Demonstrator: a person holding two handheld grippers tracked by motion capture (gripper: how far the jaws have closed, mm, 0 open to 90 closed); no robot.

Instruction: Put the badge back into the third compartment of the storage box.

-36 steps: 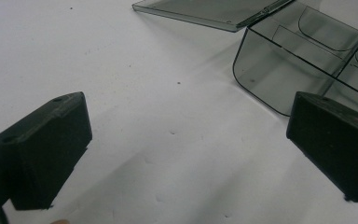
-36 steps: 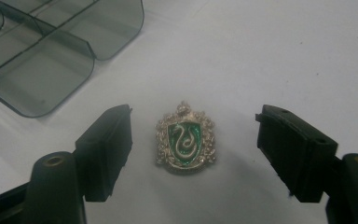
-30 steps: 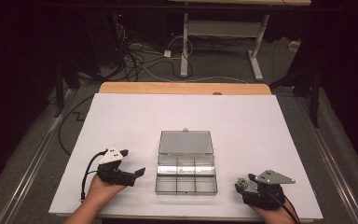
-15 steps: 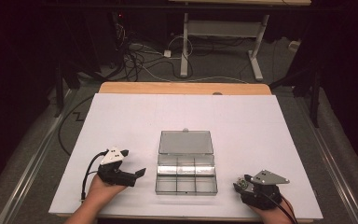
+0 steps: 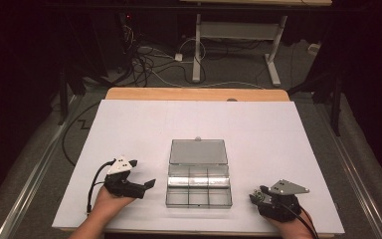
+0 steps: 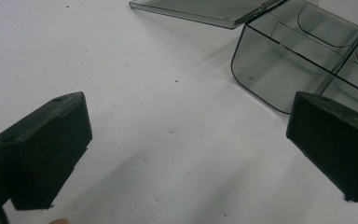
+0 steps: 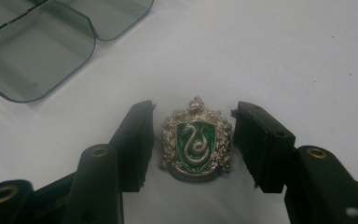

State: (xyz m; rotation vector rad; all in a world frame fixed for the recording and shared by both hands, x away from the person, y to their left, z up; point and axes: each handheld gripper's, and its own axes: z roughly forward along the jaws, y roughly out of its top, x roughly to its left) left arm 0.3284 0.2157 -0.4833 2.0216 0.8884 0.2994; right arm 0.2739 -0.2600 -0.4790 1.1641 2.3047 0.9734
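A clear grey compartment box [image 5: 199,185] lies open mid-table, its lid [image 5: 198,152] flat behind it. A silver crest badge [image 7: 196,139] with a green snake shield lies on the white table right of the box. My right gripper [image 7: 193,112] is lowered around it and its jaws have just been closing. The badge is between them, and a thin gap still shows on each side. My left gripper [image 5: 143,173] rests left of the box, open wide with nothing between its fingers. In its own view, the left gripper [image 6: 189,100] faces the box's corner [image 6: 270,79].
A white sheet [image 5: 129,129] covers the table, with a wooden edge [image 5: 194,93] at the far side. Cables and a desk frame [image 5: 234,45] sit on the dark floor beyond. A black cable [image 5: 92,191] trails from the left gripper.
The right gripper's jaws have drawn a little closer together. Both hands and the box stay where they were.
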